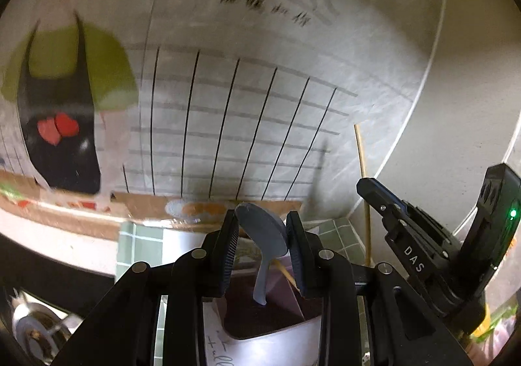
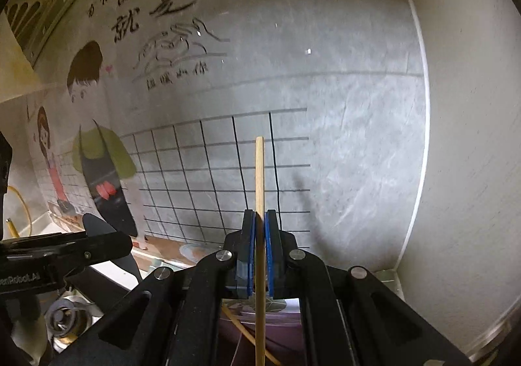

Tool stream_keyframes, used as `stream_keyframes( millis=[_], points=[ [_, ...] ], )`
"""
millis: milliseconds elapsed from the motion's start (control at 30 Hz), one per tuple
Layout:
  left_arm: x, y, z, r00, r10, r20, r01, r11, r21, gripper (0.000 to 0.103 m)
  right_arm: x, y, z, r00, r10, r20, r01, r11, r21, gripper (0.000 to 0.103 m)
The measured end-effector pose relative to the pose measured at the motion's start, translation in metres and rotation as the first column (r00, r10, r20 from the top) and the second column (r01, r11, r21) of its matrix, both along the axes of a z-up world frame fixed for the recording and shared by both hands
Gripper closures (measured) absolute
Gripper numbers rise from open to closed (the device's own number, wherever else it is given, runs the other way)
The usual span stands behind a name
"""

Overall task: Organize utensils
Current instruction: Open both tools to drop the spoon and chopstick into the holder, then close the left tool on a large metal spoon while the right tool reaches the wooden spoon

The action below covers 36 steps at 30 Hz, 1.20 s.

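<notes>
My left gripper [image 1: 262,229] is shut on a grey-blue spoon [image 1: 263,232], gripping its bowl, handle hanging down over the open white and purple holder [image 1: 260,317] below. My right gripper [image 2: 260,235] is shut on a wooden chopstick [image 2: 259,177], held upright above the same holder [image 2: 276,317]. A second chopstick [image 2: 241,330] leans inside the holder. The right gripper [image 1: 368,186] with its chopstick [image 1: 363,177] shows at the right of the left wrist view. The left gripper [image 2: 107,242] and spoon [image 2: 97,226] show at the left of the right wrist view.
A wall [image 2: 342,138] with a cartoon sticker and grid pattern stands close ahead. A corner wall [image 2: 472,138] is at the right. Green tiles [image 1: 338,235] lie under the holder. A sink drain [image 2: 65,314] is at lower left.
</notes>
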<state>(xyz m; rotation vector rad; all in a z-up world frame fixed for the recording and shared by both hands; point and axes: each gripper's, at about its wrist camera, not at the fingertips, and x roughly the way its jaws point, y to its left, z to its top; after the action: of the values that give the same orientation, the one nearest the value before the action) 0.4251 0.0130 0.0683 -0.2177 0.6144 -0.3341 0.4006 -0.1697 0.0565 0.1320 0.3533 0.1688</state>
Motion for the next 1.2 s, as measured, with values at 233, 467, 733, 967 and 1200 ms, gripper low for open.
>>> stream_keyframes(
  millis=[233,467,733,967,1200],
  points=[
    [0.001,-0.005,-0.035,0.994,-0.020,-0.108,0.021,1.000,0.012,0.048,-0.005,-0.010,-0.026,0.993,0.014,-0.115,-0.010,0.999,0.040,0.065],
    [-0.025,0.012,-0.035,0.989,0.033,-0.142,-0.030,0.999,0.022,0.048,-0.042,-0.034,-0.021,0.984,-0.080,-0.157,0.086,0.996,0.029,0.061],
    [-0.075,0.026,-0.055,0.972,0.035,-0.233,-0.023,0.998,0.054,0.043,-0.060,-0.040,-0.033,0.943,-0.069,-0.325,0.070,0.998,-0.009,0.061],
    [-0.132,0.054,-0.105,0.933,0.043,-0.359,-0.015,0.997,0.078,0.040,-0.081,-0.023,-0.064,0.895,-0.044,-0.444,0.017,0.998,-0.064,0.061],
    [-0.169,0.066,-0.163,0.859,0.043,-0.510,-0.014,0.998,0.061,0.040,-0.122,-0.002,-0.118,0.824,0.022,-0.566,-0.118,0.984,-0.134,0.054]
  ],
)
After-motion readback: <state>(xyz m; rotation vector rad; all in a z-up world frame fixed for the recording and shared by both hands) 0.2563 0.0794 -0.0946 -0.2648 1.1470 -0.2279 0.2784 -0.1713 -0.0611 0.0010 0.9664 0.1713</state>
